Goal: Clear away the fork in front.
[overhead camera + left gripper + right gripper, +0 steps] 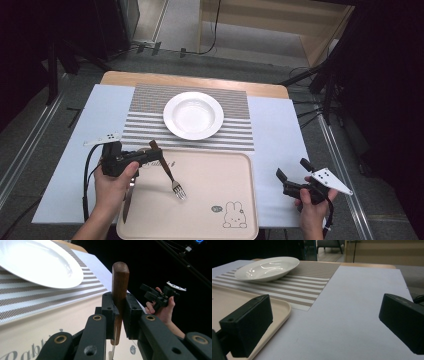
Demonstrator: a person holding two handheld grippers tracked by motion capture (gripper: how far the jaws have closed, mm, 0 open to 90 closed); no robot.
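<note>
A fork (168,173) with a brown wooden handle slants over the beige tray (210,175), tines low and near the tray's middle. My left gripper (149,156) is shut on that handle. In the left gripper view the wooden handle (120,282) stands up between the closed pads of the left gripper (119,312). My right gripper (292,169) hovers open over the pale blue mat to the right of the tray, with nothing between its fingers. In the right gripper view the right gripper (324,322) has its black pads (249,325) far apart.
A white deep plate (193,115) rests on a striped placemat (235,135) behind the tray. A knife (126,202) lies along the tray's left edge, partly under my left hand. A bunny print (232,216) marks the tray's front right. Dark stands and cables flank the table.
</note>
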